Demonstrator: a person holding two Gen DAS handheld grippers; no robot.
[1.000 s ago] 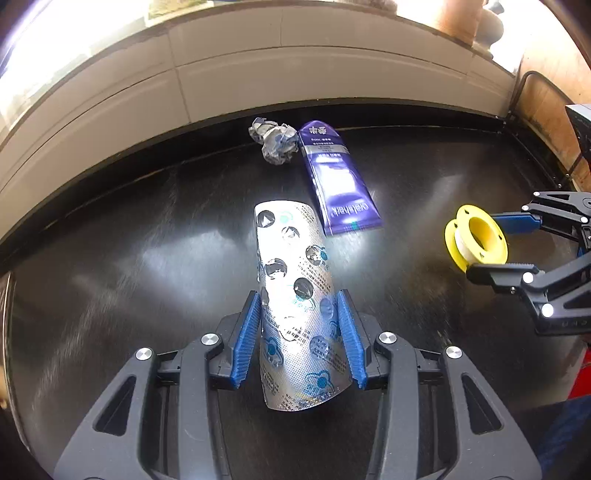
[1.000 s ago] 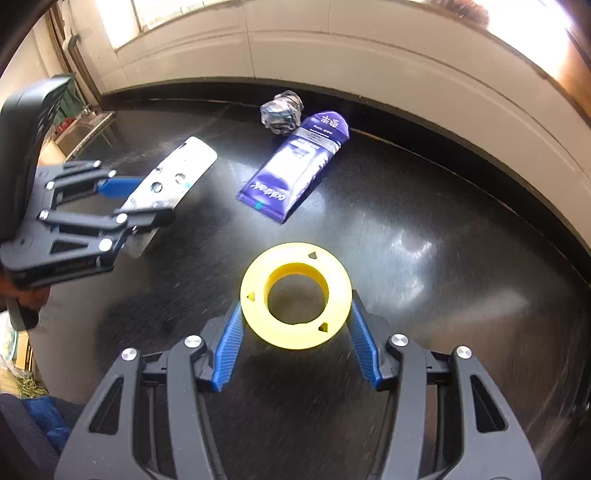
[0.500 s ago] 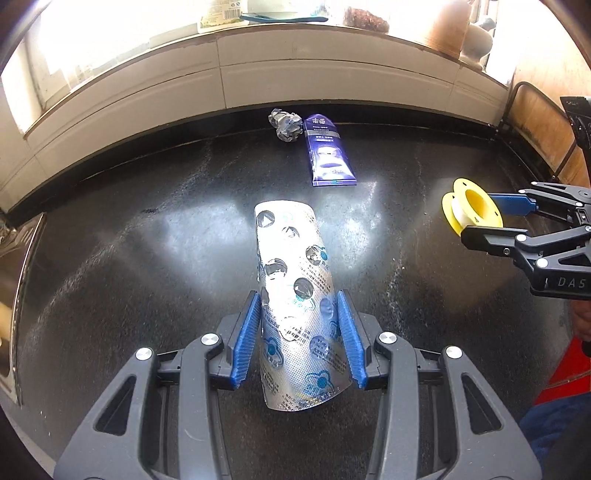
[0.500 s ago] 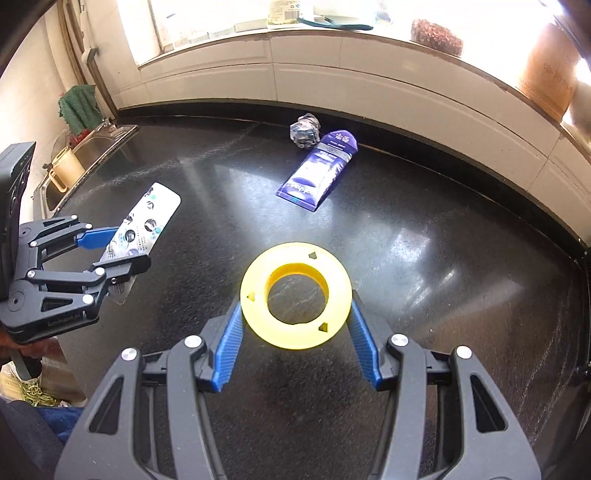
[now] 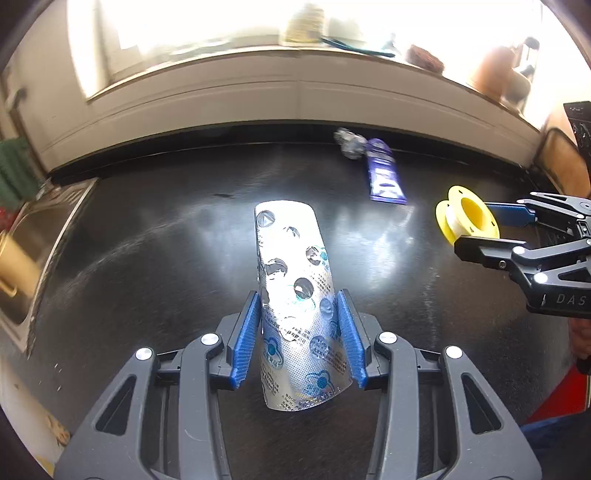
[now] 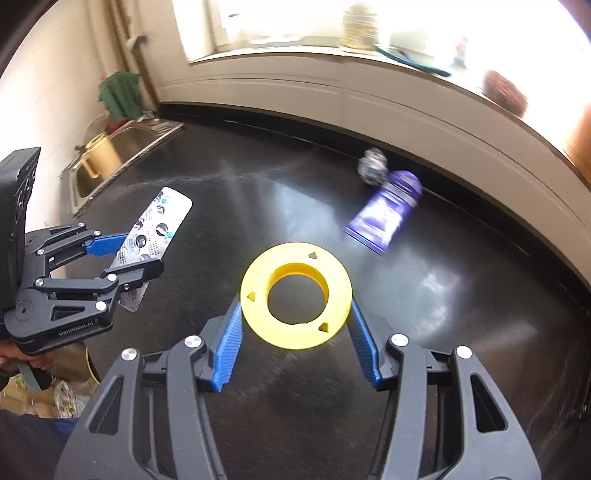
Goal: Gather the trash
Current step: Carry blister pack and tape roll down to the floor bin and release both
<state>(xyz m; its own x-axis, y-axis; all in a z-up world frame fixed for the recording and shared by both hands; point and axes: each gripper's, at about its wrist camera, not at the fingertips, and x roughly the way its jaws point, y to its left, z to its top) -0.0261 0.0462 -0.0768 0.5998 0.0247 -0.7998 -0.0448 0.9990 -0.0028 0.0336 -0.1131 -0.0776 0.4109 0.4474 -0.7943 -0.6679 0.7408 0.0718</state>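
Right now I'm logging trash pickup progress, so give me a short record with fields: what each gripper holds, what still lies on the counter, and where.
left gripper: shut on blister pack, held off the counter
right gripper: shut on yellow spool, held off the counter
left on counter: purple packet and crumpled wrapper
their place: beside each other, near the back wall
sink: at the counter's left end

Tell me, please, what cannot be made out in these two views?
- Purple packet: print unreadable, motion blur, both views.
- Crumpled wad: what it is, small and blurred.
- Windowsill items: washed out by glare.
- Blister pack: lower edges hidden by left gripper fingers.
- Sink: cut off, left view.
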